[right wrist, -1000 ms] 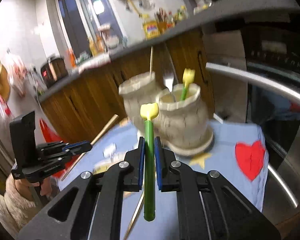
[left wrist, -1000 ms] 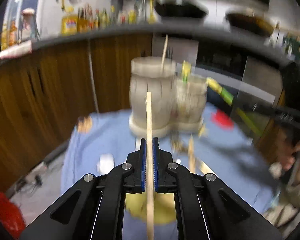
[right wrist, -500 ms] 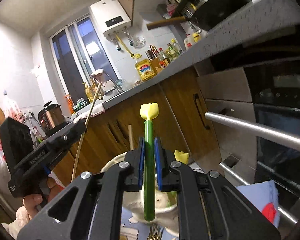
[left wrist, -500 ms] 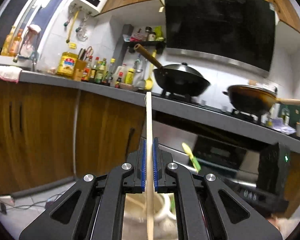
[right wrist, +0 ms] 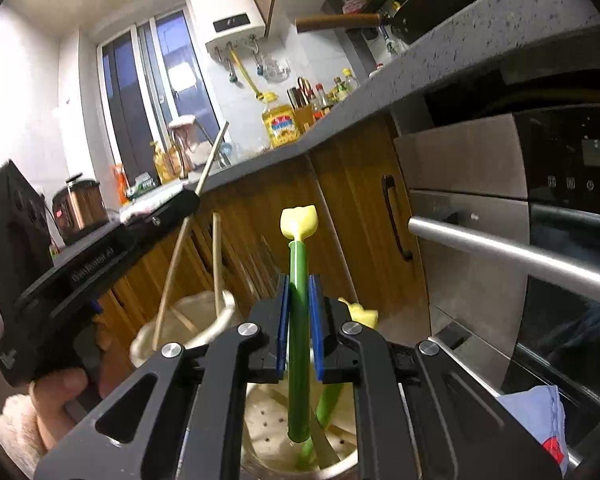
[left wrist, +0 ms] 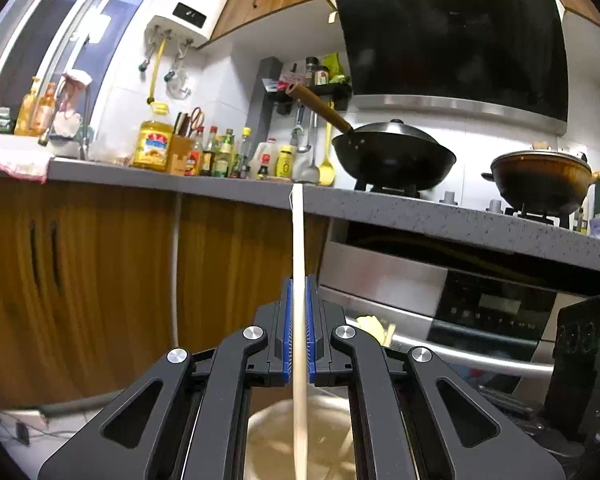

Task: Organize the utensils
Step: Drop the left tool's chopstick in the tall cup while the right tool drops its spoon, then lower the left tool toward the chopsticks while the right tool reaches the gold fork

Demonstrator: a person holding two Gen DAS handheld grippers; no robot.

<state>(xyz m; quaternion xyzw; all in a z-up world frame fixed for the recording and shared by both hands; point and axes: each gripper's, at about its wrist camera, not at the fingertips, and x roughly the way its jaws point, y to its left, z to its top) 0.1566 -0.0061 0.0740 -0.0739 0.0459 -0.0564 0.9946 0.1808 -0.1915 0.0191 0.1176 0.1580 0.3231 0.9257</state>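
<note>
A small kitchen — wooden cabinets (left wrist: 100, 272) under a grey speckled counter (left wrist: 420, 208), white tiled wall (left wrist: 228, 92), black range hood (left wrist: 452, 32), steel oven front (right wrist: 500, 208) — and a dark window (right wrist: 140, 100) beside a white water heater (right wrist: 232, 12).

no legible txt, water heater (left wrist: 192, 4) digits blurred

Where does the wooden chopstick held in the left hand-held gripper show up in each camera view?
Left wrist: wooden chopstick upright at centre, clamped in the left hand-held gripper.
Right wrist: the same chopstick slants at left, lower end over the pale holder.
Shared landmark: yellow oil bottle on the counter.
</note>
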